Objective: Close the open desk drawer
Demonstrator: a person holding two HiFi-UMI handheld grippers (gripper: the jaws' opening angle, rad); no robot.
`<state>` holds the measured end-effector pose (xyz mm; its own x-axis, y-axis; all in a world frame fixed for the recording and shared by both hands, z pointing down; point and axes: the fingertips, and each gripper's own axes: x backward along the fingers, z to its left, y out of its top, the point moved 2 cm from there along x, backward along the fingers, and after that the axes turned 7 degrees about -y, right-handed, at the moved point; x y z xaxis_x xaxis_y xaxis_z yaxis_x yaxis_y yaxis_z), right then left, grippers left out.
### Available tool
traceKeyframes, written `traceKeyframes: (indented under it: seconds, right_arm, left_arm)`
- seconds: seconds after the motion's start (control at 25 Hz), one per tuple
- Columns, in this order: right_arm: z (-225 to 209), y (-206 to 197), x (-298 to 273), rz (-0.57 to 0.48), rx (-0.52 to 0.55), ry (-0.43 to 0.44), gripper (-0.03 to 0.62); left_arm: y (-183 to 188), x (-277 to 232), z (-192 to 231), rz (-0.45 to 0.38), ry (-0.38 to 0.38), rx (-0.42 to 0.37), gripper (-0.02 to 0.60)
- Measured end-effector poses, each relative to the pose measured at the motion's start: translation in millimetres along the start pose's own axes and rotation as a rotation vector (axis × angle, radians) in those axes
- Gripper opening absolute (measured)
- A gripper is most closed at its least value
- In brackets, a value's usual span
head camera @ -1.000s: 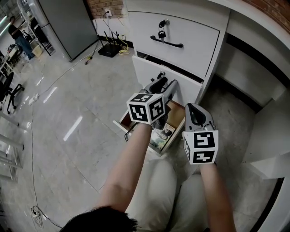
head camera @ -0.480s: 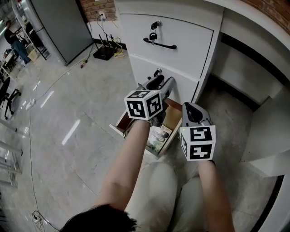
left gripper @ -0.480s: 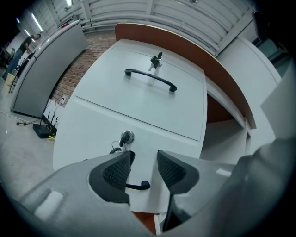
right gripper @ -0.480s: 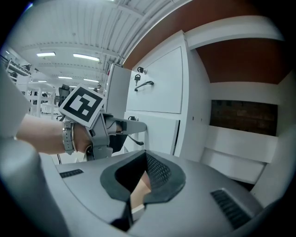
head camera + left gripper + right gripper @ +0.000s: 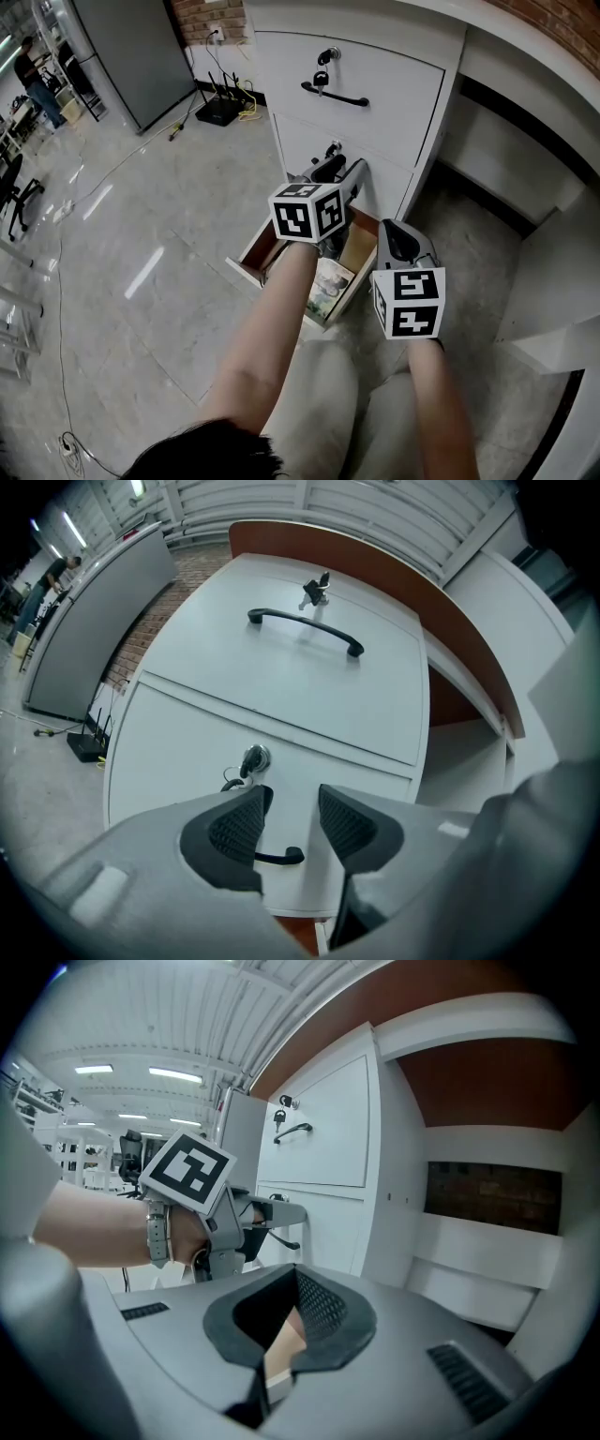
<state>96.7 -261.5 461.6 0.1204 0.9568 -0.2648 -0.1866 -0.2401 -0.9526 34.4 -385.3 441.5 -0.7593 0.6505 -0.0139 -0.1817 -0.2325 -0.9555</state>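
We've pushed the middle drawer [image 5: 187,752] in — left gripper [image 5: 286,825] half-open, right gripper [image 5: 284,1321] narrowly parted, both empty — but the bottom drawer [image 5: 246,267] still gapes.

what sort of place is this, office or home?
Probably an office or lab workspace: a white desk drawer unit with keys in its locks, a router on the tiled floor, and a swivel chair at far left.

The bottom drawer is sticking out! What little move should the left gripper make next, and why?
Probably dip the left gripper down to the front of the bottom drawer to push it in. That drawer stands pulled out with its inside showing. The gripper, jaws apart and holding nothing, points at the middle drawer above it, which seems shut.
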Motion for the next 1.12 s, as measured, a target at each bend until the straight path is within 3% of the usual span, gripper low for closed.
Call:
traceKeyframes:
  seconds: [0.72, 0.96, 1.12]
  right_arm:
    - [13.5, -9.5, 1.2, -0.006, 0.001, 0.034, 0.011]
    - [28.6, 3.7, 8.8, -0.11, 0.005, 0.089, 0.009]
    - [28.4, 9.4, 12.8, -0.127, -0.009, 0.107, 0.009]
  left_arm:
    - [-0.9, 16.4, -1.0, -0.044, 0.017, -0.039, 0.172]
    - [-3.1, 36.5, -12.1, -0.044, -0.006, -0.034, 0.172]
    - [-8.3, 49.4, -24.6, -0.032, -0.043, -0.038, 0.172]
